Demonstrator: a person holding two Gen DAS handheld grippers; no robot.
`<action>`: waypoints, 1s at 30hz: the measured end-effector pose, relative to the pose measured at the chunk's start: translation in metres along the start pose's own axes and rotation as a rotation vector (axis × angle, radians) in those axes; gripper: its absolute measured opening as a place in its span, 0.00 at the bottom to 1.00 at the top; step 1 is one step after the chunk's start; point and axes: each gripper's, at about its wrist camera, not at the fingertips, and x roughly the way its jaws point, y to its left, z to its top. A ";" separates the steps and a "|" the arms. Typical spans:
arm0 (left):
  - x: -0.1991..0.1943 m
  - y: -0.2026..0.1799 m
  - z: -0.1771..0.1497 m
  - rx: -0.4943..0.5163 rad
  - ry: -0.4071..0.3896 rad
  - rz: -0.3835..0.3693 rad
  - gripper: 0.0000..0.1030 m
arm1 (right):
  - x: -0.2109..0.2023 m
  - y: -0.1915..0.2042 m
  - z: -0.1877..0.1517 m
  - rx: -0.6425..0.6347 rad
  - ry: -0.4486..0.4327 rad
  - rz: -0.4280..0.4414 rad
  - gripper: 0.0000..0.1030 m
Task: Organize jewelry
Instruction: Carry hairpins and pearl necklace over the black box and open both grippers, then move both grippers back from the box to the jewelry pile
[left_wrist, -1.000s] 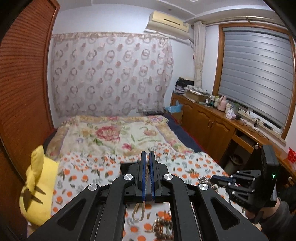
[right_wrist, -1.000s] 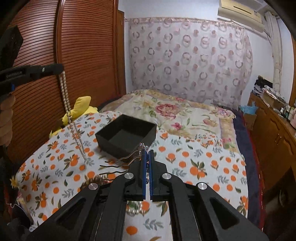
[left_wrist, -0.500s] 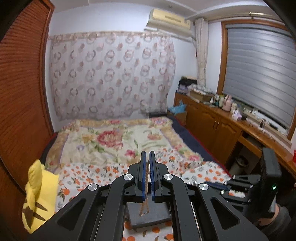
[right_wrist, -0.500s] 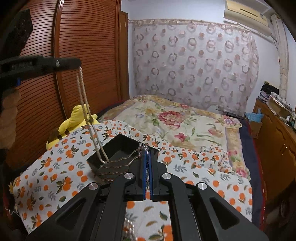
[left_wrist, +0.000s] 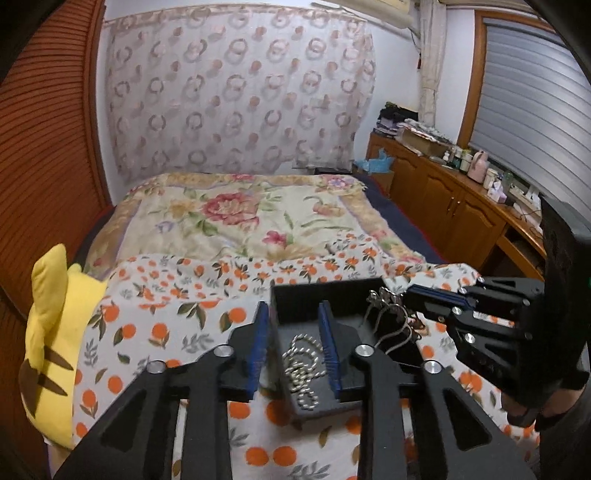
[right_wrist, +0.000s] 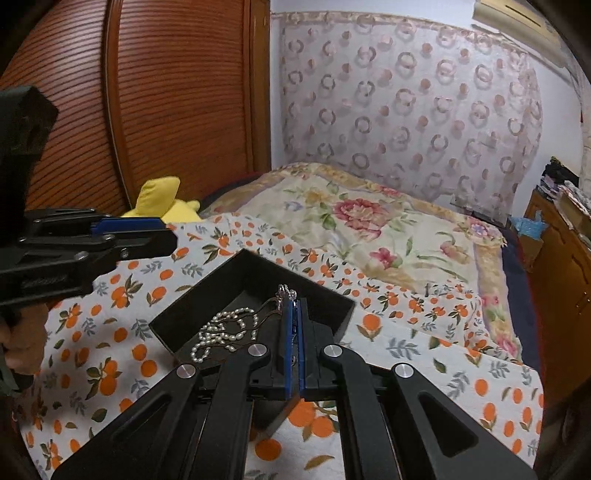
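Pearl necklace (right_wrist: 225, 332) coiled inside black box (right_wrist: 328, 295), low centre of frame, on orange-print cloth (right_wrist: 122, 295). Left gripper (left_wrist: 295, 332) spread wide, empty, straddling the box's left wall above the coil. Right gripper (right_wrist: 293, 325) pinching wavy metal hairpin (left_wrist: 391, 325) over the box's right side. Yellow plush (left_wrist: 51, 332) at left edge.

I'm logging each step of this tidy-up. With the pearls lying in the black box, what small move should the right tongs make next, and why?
Probably lower a little and open. The right tongs are shut on the wavy metal hairpin, held just over the black box where the pearl necklace already lies, and the left tongs are open and empty.
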 end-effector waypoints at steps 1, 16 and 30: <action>-0.001 0.002 -0.003 0.002 0.001 0.004 0.28 | 0.004 0.003 -0.001 -0.005 0.009 0.004 0.03; -0.029 0.003 -0.050 0.011 -0.012 0.018 0.76 | 0.006 0.011 -0.016 -0.003 0.043 -0.010 0.12; -0.052 -0.028 -0.106 0.040 0.011 0.003 0.89 | -0.098 0.029 -0.088 0.041 -0.032 -0.005 0.41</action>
